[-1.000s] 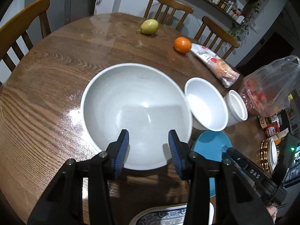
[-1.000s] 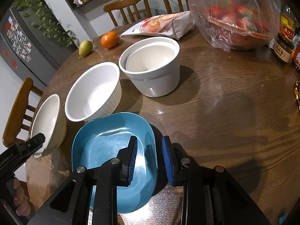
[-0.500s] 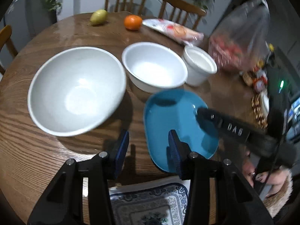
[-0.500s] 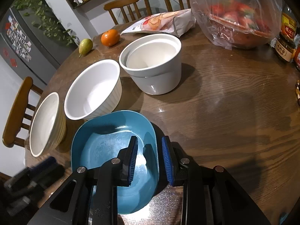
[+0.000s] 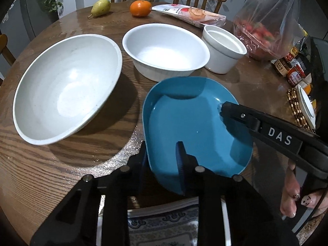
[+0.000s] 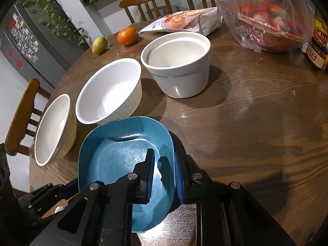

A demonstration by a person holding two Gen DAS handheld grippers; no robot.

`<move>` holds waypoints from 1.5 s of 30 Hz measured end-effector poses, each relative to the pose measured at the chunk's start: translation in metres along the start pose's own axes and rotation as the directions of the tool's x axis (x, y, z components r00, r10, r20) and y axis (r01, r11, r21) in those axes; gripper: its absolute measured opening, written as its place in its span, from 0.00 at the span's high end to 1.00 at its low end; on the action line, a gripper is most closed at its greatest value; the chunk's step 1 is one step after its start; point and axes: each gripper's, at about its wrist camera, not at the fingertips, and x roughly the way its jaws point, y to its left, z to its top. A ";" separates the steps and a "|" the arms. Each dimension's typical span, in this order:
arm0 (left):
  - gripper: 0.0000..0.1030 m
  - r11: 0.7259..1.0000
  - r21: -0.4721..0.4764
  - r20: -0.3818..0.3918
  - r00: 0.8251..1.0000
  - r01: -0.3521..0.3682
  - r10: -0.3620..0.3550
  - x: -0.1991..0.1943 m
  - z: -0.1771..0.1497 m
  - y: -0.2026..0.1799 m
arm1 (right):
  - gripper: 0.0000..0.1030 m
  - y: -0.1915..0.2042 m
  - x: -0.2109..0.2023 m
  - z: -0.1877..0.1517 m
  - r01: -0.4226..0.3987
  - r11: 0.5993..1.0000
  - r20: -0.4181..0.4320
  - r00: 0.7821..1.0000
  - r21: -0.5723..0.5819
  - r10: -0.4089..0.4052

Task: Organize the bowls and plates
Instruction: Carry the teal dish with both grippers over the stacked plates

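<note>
Three white bowls on the round wooden bench (image 5: 51, 176), glossy grain: one wide, shallow, speckled bowl (image 5: 67, 86) tilted on its side at the left; one ribbed-sided medium bowl (image 5: 166, 49) upright beside it; one deep straight-walled crock (image 5: 223, 49) to its right, with a smaller white bowl (image 6: 176, 55) nested inside, seen from the right wrist. One blue dish (image 5: 192, 123), rounded-rectangle, smooth glazed, sits near the front edge, its far rim just beside the ribbed bowl. One patterned blue-and-white plate (image 5: 164, 225) lies partly under it. Left claw (image 5: 162, 160) straddles the dish's near-left rim, one pad outside, one inside, narrow gap; contact with the rim cannot be told. Right claw (image 6: 164, 176) likewise brackets the right rim, pads close on either side, seemingly pinching it. Fruit: one pear (image 5: 100, 7), one orange (image 5: 140, 8). One printed snack packet (image 5: 190, 15), one clear plastic bag (image 5: 266, 20) of red produce, several jars (image 5: 291, 67) at right.
</note>
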 end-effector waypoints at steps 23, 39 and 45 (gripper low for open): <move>0.81 0.999 -0.032 0.111 0.993 0.032 -0.028 -0.032 0.003 -0.001 | 0.79 0.003 -0.028 -0.003 -0.048 0.999 0.084 0.995 0.023 0.046; 0.80 0.999 -0.038 0.211 0.977 0.007 0.001 -0.080 -0.023 0.002 | 0.79 0.030 -0.069 -0.031 -0.049 0.998 0.193 0.980 -0.049 0.057; 0.80 0.998 -0.055 0.225 0.974 0.006 0.007 -0.097 -0.040 0.011 | 0.79 0.041 -0.076 -0.044 -0.073 0.995 0.187 0.979 -0.069 0.084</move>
